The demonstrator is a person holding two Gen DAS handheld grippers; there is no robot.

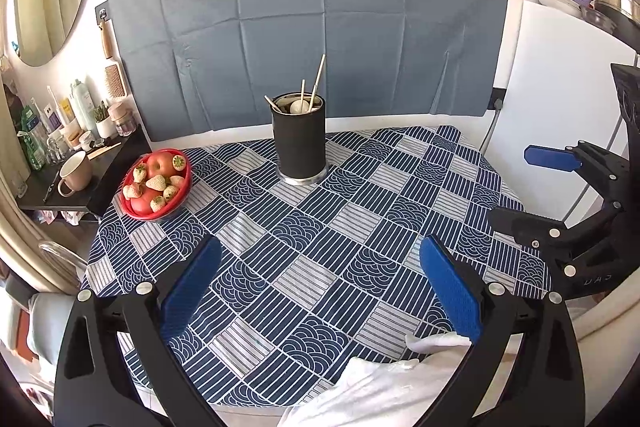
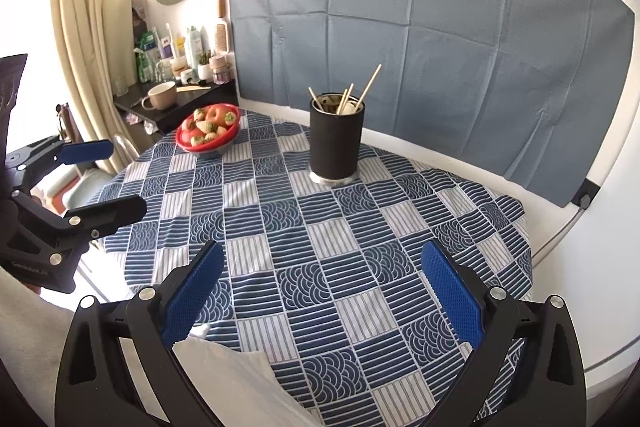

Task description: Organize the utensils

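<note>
A red fruit bowl (image 1: pixel 160 205) sits on the patterned tablecloth (image 1: pixel 340 251) near a mug (image 1: pixel 76 173).

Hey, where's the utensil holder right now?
The black utensil holder stands upright toward the back of the table, just in front of the grey backdrop. The red fruit bowl sits to its left in both views.

Both cameras sit low at the near edge of the bench (image 1: pixel 320 227), each looking forward between its own spread jaws toward the grey cloth (image 1: pixel 312 19) on the far wall. The left wrist view faces nearly straight ahead; the right wrist view looks from further right, angled leftward. Both stand well back from the black utensil holder (image 1: pixel 299 139) and share it, the fruit bowl (image 2: pixel 208 131), and each other's gripper at the frame edge.
</note>
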